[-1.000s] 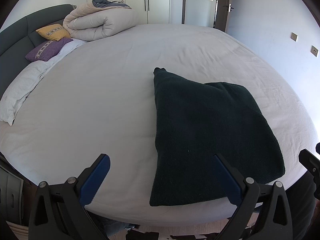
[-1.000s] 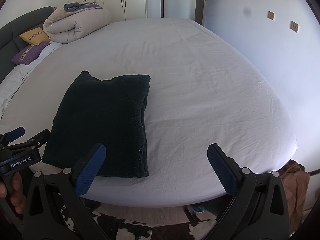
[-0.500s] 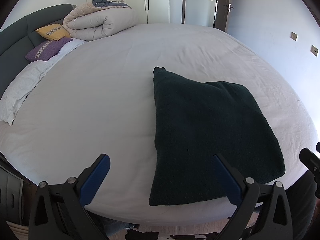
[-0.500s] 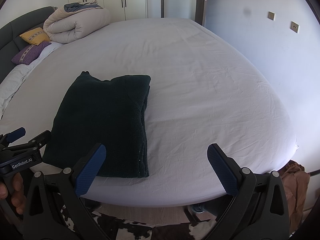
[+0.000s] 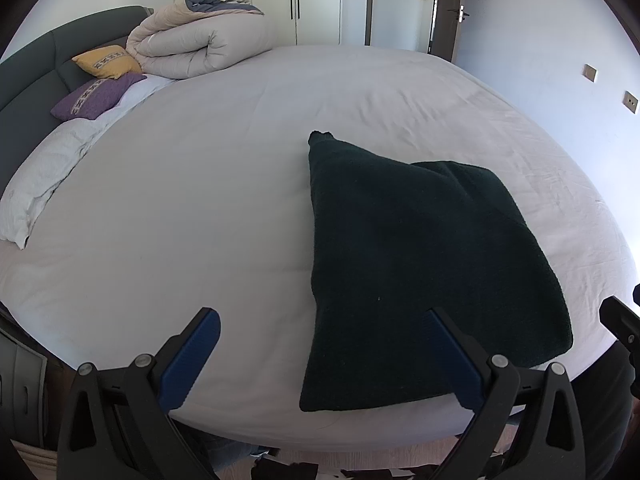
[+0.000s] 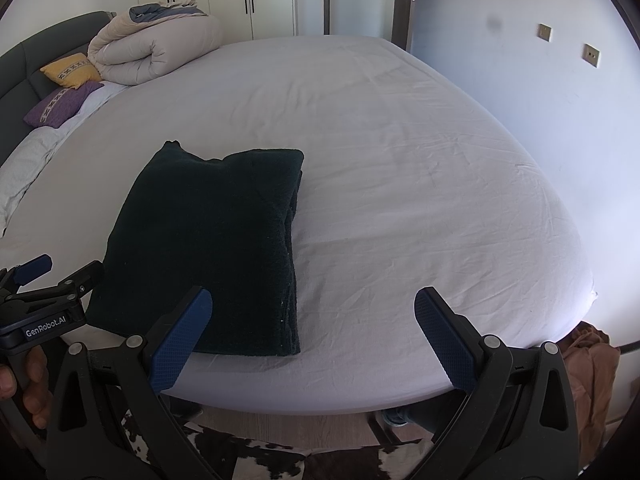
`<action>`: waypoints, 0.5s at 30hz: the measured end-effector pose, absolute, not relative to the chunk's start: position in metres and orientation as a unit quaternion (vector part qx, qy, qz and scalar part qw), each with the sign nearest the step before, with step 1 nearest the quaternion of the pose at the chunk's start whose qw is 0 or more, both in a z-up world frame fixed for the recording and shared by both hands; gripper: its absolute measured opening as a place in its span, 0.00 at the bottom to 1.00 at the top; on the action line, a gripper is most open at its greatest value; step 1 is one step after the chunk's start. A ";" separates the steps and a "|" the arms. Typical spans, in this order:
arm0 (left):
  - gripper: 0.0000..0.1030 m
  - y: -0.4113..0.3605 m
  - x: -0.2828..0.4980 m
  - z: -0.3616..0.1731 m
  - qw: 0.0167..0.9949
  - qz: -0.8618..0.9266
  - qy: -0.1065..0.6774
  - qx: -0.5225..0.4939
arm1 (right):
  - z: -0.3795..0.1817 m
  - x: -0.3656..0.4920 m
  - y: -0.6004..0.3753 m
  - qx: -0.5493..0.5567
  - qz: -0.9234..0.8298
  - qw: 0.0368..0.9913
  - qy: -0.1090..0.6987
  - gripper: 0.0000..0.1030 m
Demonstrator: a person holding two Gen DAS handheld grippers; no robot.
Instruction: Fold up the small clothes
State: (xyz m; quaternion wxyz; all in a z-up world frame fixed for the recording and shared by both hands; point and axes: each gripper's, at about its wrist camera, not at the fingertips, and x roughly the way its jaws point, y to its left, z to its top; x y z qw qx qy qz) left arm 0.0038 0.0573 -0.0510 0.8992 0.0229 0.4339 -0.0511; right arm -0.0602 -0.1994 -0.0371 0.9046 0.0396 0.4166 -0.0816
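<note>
A dark green knitted garment (image 5: 416, 256) lies folded into a thick rectangle near the front edge of the white bed (image 5: 200, 200). It also shows in the right wrist view (image 6: 216, 240), with stacked layers along its right edge. My left gripper (image 5: 324, 356) is open and empty, held above the bed's front edge, its right finger over the garment's near corner. My right gripper (image 6: 312, 340) is open and empty, to the right of the garment's near edge. The left gripper also shows at the left of the right wrist view (image 6: 56, 276).
A rolled beige duvet (image 5: 200, 46), a yellow cushion (image 5: 106, 62) and a purple cushion (image 5: 94, 94) lie at the far left by the dark headboard (image 5: 28, 76). A cowhide rug (image 6: 280, 456) covers the floor below. A beige cloth heap (image 6: 592, 364) sits at the right.
</note>
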 end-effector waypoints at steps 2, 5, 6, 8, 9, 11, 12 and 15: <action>1.00 0.058 0.004 -0.051 0.899 -0.051 0.434 0.024 | -0.037 -0.060 -0.199 0.039 -0.082 0.904 0.417 1.00; 1.00 0.058 0.004 -0.051 0.899 -0.051 0.434 0.023 | -0.037 -0.060 -0.198 0.039 -0.082 0.904 0.417 1.00; 1.00 0.059 0.004 -0.051 0.899 -0.051 0.434 0.023 | -0.037 -0.060 -0.198 0.039 -0.081 0.904 0.417 1.00; 1.00 0.059 0.004 -0.052 0.899 -0.051 0.435 0.023 | -0.037 -0.060 -0.198 0.040 -0.081 0.904 0.417 1.00; 1.00 0.059 0.004 -0.052 0.898 -0.050 0.435 0.023 | -0.037 -0.060 -0.198 0.040 -0.081 0.904 0.417 1.00; 1.00 0.060 0.004 -0.052 0.898 -0.051 0.436 0.023 | -0.037 -0.060 -0.198 0.040 -0.081 0.904 0.418 1.00; 1.00 0.060 0.005 -0.052 0.898 -0.051 0.437 0.023 | -0.037 -0.060 -0.197 0.040 -0.081 0.904 0.418 1.00; 1.00 0.060 0.005 -0.052 0.898 -0.051 0.437 0.023 | -0.038 -0.060 -0.197 0.040 -0.081 0.904 0.418 1.00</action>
